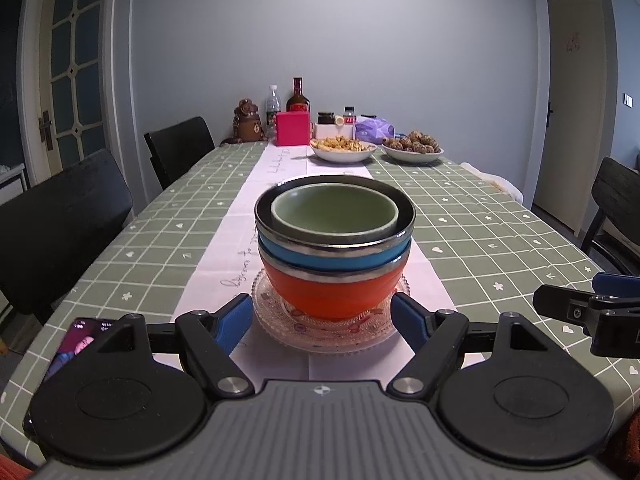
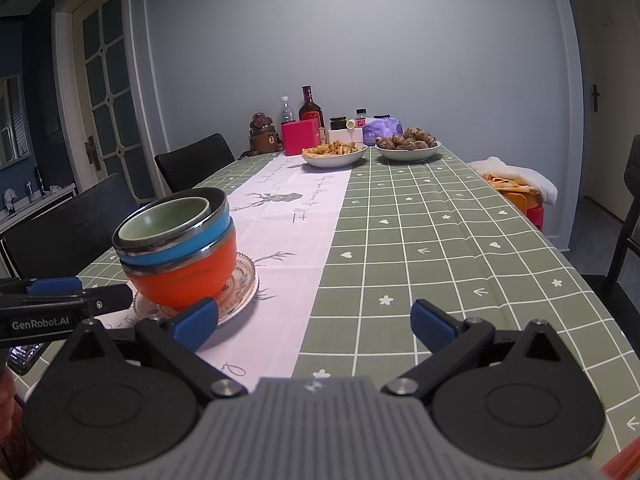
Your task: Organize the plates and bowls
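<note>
Nearest to me, my left gripper [image 1: 322, 316] sits low over the bench [image 1: 500, 240] with its blue fingers [image 1: 234, 318] spread wide, one on each side of the bowl stack, not pressing on it as far as I can see. My right gripper [image 2: 314, 324] is released too, its fingers [image 2: 434, 326] parted over bare green checked cloth, nothing between them; its left finger reaches just beside the glass plate's rim.

The stack stands between my left fingers on the pale runner [image 1: 248, 200]: a patterned glass plate [image 1: 280, 322] at the bottom, an orange bowl [image 1: 332, 292] on it, a blue bowl [image 1: 332, 258] nested in that, then a dark metal-rimmed bowl [image 1: 336, 236], and a small green bowl [image 1: 336, 208] inside on top. In the right wrist view the upper bowls look tilted toward the left.

A phone [image 1: 76, 346] lies at the bench's left edge near me. Black chairs [image 1: 60, 224] stand along the left side.

Far down the bench I see two white dishes of food [image 1: 344, 151], a pink box [image 1: 293, 128], bottles [image 1: 298, 98] and a brown bear-shaped flask [image 1: 247, 120] against the wall.
</note>
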Action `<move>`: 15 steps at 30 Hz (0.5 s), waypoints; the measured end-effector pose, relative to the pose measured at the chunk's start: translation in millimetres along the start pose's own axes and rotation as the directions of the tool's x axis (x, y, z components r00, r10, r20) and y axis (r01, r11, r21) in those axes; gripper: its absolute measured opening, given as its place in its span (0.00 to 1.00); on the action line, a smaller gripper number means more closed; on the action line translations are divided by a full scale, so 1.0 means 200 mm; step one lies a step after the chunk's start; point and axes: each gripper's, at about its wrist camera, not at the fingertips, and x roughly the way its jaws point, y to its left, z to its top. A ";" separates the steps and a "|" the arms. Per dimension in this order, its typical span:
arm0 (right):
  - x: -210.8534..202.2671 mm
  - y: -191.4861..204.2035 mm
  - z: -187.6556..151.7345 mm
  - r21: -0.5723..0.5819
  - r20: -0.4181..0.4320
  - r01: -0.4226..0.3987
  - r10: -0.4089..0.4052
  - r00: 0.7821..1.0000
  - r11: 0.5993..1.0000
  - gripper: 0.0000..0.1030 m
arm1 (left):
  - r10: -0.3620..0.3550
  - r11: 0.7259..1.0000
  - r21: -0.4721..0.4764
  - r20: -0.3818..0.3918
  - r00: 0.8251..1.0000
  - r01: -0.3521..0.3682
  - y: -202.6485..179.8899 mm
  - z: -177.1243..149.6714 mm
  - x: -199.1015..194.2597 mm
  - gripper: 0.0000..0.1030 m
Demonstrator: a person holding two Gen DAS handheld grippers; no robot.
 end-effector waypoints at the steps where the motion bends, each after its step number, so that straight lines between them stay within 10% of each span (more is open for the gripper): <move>1: 0.00 0.00 0.00 0.001 0.001 0.000 0.000 1.000 1.000 0.97 | 0.002 1.000 0.002 0.007 1.000 -0.002 0.00 0.00 0.00 0.89; 15: -0.01 0.01 0.00 0.000 0.014 -0.003 0.003 1.000 1.000 0.97 | -0.004 1.000 0.011 0.016 1.000 0.004 -0.01 0.01 -0.02 0.89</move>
